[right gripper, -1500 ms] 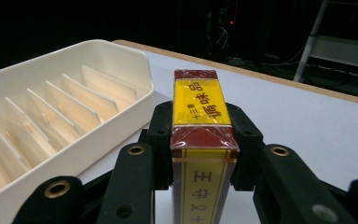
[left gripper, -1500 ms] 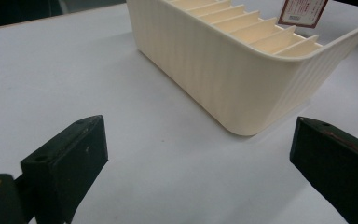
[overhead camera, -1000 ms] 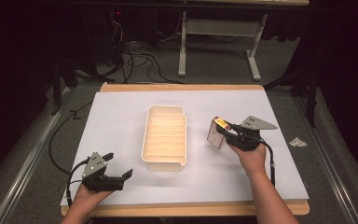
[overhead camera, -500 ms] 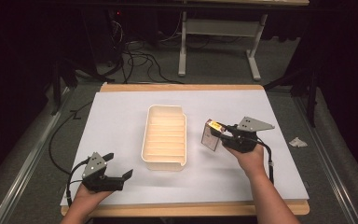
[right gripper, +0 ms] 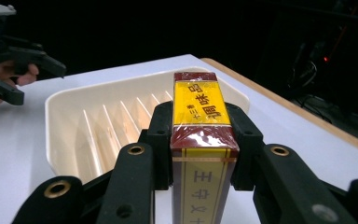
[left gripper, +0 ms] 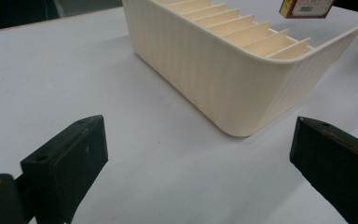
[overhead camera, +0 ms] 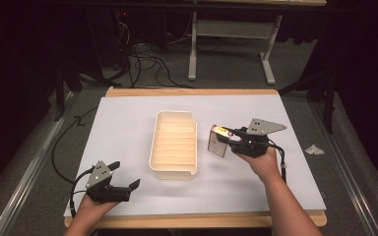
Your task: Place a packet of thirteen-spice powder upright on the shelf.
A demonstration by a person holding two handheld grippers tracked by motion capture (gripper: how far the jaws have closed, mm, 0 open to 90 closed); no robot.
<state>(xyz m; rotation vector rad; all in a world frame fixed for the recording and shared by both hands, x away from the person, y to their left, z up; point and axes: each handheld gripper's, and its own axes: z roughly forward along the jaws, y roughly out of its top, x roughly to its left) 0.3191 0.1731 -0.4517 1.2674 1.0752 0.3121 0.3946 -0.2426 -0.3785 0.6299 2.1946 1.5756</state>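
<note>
My right gripper [overhead camera: 229, 139] is shut on a small red and yellow box [overhead camera: 218, 143] wrapped in clear film, held upright just above the table beside the right wall of a cream ribbed tray [overhead camera: 173, 172]. In the right gripper view the box [right gripper: 199, 107] stands between the two black jaws, with the tray [right gripper: 60, 121] beyond it. My left gripper [overhead camera: 125, 174] rests open near the front left of the table, nothing between its jaws. From the left gripper view [left gripper: 200, 154], the tray's near corner [left gripper: 223, 79] lies ahead and the box [left gripper: 307, 7] hangs at the top right.
A white sheet [overhead camera: 128, 123] covers the wooden table, whose front edge [overhead camera: 192, 220] runs along the bottom. A crumpled scrap [overhead camera: 315, 149] lies off the sheet's right side. Cables and metal desk legs [overhead camera: 192, 49] stand on the floor behind.
My right gripper has carried the box left, closer to the tray, and slightly higher. The left gripper has stayed in place.
</note>
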